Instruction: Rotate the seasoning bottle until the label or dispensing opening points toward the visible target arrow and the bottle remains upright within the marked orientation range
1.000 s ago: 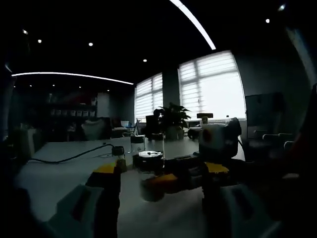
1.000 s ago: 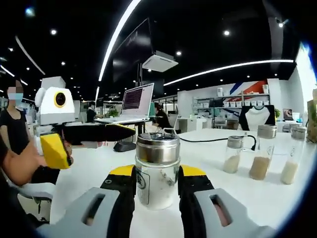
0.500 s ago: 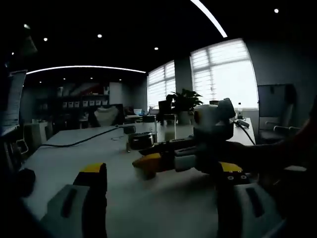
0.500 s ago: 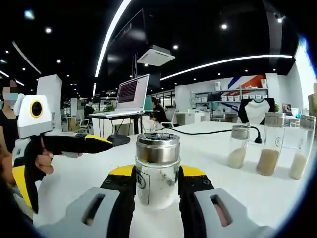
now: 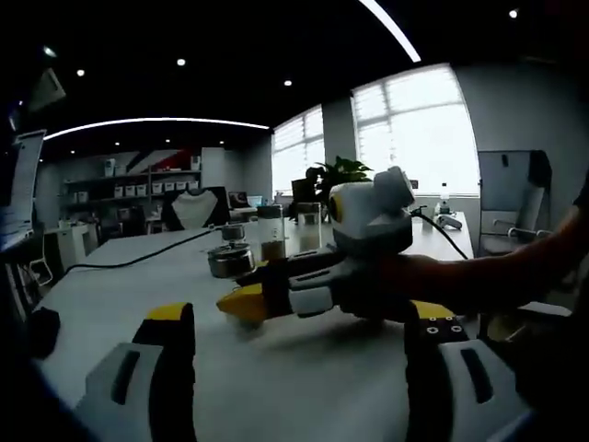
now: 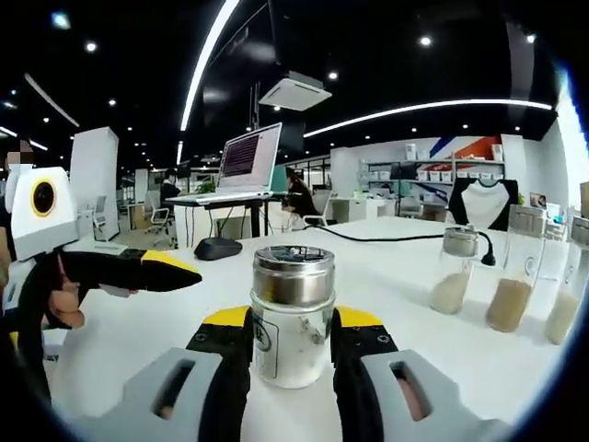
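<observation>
The seasoning bottle [image 6: 293, 354], clear glass with a steel shaker lid and pale powder inside, stands upright on the white table [image 6: 405, 368]. My right gripper [image 6: 293, 320] is shut on its body, with a yellow-tipped jaw on each side. A small dark label faces the left jaw. In the left gripper view the same bottle [image 5: 230, 261] sits beyond the right gripper [image 5: 243, 302], which reaches in from the right in a person's hand. My left gripper [image 5: 302, 318] is open with its jaws far apart, short of the bottle. Seen from the right gripper view, the left gripper [image 6: 170, 273] hovers to the bottle's left.
Three more spice bottles [image 6: 456, 281] stand in a row at the right. A black cable [image 6: 386, 241] runs across the table. A laptop [image 6: 244, 170] and a mouse [image 6: 218, 247] sit on the far left side. A potted plant [image 5: 336, 175] stands by the windows.
The left gripper has drawn back to the left, away from the bottle, and its jaws stand wider. The right gripper keeps its hold on the upright bottle.
</observation>
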Available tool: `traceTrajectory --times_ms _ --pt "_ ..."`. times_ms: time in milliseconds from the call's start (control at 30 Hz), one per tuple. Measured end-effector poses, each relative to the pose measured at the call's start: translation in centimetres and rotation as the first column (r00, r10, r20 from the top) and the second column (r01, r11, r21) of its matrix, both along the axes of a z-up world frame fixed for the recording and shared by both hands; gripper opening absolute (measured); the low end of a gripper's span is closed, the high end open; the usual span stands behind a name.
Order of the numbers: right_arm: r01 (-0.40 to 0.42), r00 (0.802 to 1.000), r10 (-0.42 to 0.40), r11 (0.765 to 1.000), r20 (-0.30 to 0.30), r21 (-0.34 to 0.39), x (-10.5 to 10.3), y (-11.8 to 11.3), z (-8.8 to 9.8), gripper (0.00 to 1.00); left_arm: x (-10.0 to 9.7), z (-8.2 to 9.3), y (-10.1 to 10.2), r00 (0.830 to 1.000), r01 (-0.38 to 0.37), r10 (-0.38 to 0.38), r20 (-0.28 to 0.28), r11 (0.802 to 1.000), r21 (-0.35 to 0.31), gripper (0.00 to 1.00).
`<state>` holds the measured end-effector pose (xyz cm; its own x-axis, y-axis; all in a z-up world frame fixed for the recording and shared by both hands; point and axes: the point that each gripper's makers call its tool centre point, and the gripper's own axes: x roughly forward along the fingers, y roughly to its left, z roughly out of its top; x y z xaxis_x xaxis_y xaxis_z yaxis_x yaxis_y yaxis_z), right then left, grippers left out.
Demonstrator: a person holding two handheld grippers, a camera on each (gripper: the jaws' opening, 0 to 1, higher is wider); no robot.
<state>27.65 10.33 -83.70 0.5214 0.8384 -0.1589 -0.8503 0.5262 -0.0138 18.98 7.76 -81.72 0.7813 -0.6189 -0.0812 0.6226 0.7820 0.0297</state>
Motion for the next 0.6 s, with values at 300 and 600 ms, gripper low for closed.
traceTrajectory --times_ms 300,600 --pt "-0.029 0.999 0.030 0.999 0.014 -0.031 0.04 -0.40 -0.15 0.31 -0.11 -0.73 -0.37 1.000 -0.003 0.003 -0.019 1.000 0.013 0.99" --pt "0.018 1.000 -0.017 0.999 0.017 -0.029 0.46 -0.34 -0.17 0.31 -0.03 -0.63 -0.34 1.000 -0.017 0.018 -0.019 1.000 0.011 0.99"
